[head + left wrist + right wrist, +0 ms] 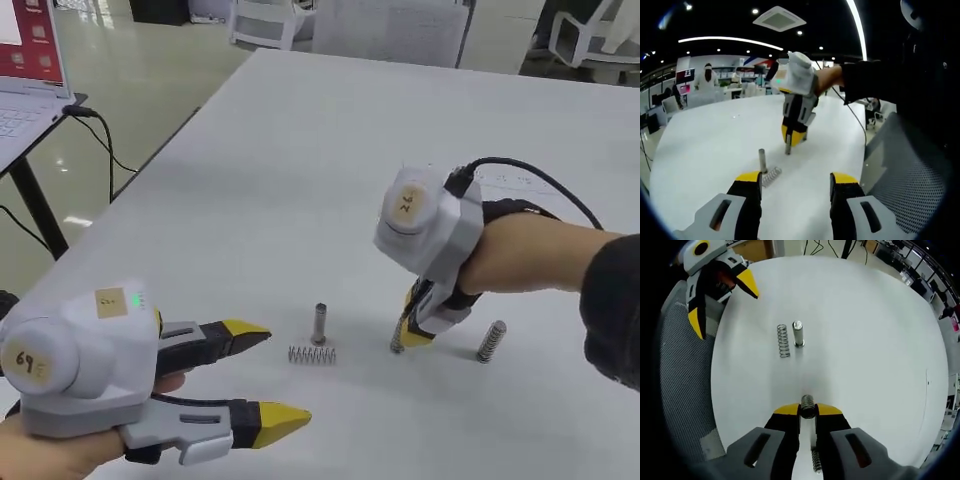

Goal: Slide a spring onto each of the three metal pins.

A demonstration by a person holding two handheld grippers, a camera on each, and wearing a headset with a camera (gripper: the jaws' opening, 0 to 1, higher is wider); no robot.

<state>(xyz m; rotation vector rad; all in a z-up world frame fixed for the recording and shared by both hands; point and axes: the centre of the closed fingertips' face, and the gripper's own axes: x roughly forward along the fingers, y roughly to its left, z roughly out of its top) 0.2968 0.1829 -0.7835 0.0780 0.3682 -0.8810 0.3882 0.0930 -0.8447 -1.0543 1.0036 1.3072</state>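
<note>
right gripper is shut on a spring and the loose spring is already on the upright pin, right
No. The right gripper is shut on a spring, but the loose spring lies on the table beside the bare upright pin; the right gripper view shows it.

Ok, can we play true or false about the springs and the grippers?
1. The right gripper is shut on a spring. True.
2. The left gripper is holding a spring. False: its jaws are open and hold nothing.
3. A loose spring lies flat on the table beside the upright pin. True.
4. That upright pin already wears a spring. False: it stands bare.
</note>
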